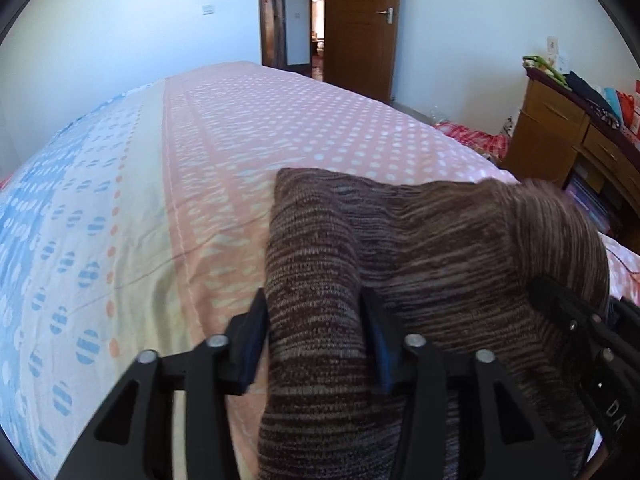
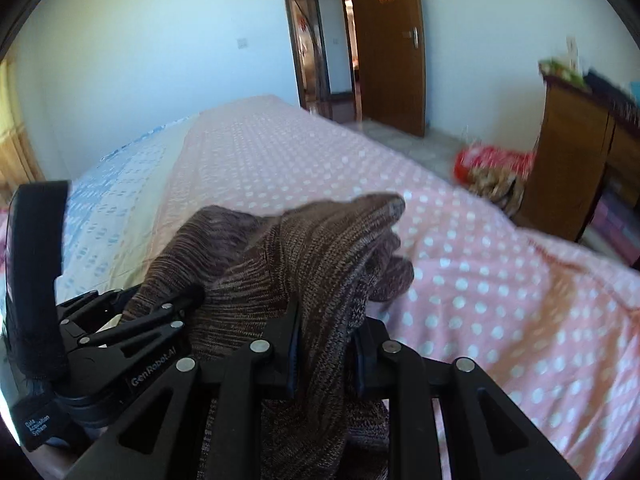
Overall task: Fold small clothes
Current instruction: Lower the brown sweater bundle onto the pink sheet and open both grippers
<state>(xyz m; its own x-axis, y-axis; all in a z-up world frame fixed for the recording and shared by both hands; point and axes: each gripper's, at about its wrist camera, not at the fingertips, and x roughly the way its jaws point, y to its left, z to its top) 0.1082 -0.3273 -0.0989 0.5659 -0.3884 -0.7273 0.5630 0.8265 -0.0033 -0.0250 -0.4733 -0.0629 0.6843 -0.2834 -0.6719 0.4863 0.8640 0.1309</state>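
A brown striped knit garment [image 1: 420, 248] is held up above the bed between both grippers. My left gripper [image 1: 316, 320] is shut on its left edge, the cloth bunched between the jaws. My right gripper [image 2: 326, 336] is shut on its other edge, with knit folds [image 2: 320, 248] draped over the fingers. The right gripper also shows at the right of the left wrist view [image 1: 576, 320]. The left gripper shows at the left of the right wrist view [image 2: 152, 316].
The bed [image 1: 260, 128] has a pink polka-dot sheet with a blue and cream patterned strip [image 1: 80, 220] on the left. A wooden dresser [image 1: 560, 140] stands at the right. A red bag [image 2: 492, 164] lies on the floor. An open door [image 2: 388, 40] is behind.
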